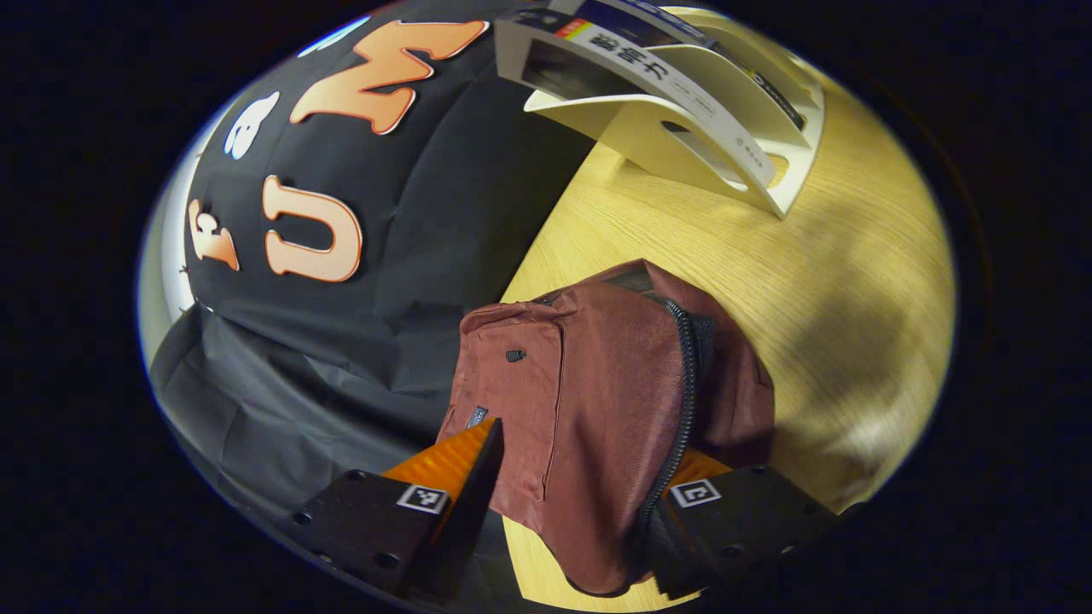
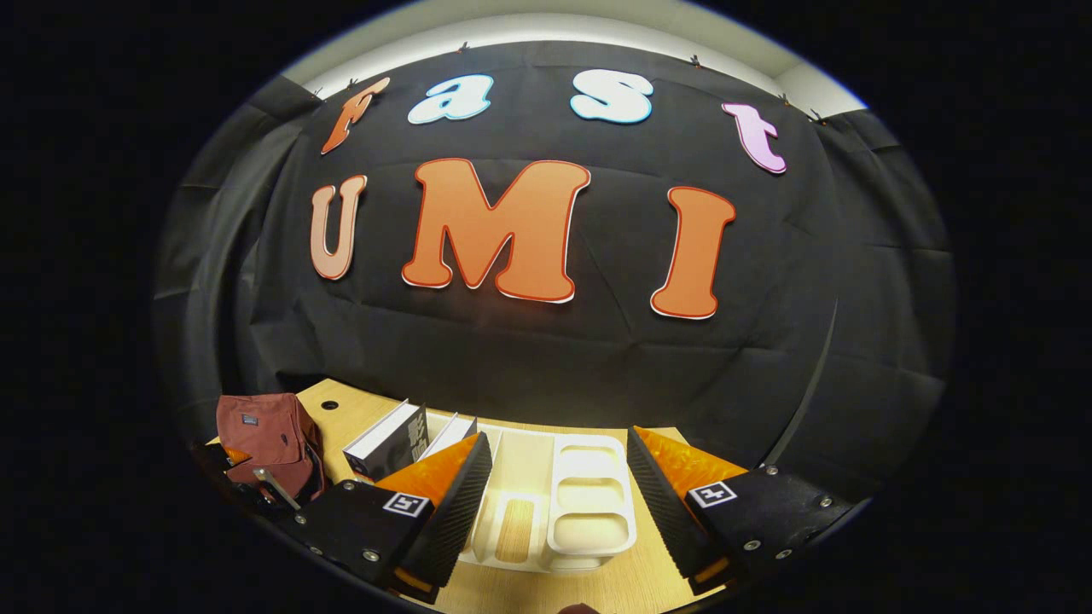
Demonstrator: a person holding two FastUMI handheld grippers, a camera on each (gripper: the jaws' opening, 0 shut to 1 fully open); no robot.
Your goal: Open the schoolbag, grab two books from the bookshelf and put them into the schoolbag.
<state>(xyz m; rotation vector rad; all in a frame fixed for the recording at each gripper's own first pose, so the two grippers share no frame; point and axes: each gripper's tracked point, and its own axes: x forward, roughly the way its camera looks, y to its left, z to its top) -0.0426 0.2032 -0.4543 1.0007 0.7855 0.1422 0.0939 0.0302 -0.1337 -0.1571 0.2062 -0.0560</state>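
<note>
From the left gripper view I found the left gripper [image 1: 573, 477] with its jaws apart around the maroon schoolbag [image 1: 597, 384], the fabric bunched between them; whether both pressed on it I could not tell. The bag sat on the desk [image 1: 768, 281]. The right gripper [image 2: 554, 495] hung with jaws wide, holding nothing, above the white bookshelf [image 2: 589, 503]. Two books [image 2: 401, 443] leaned just left of those jaws.
</note>
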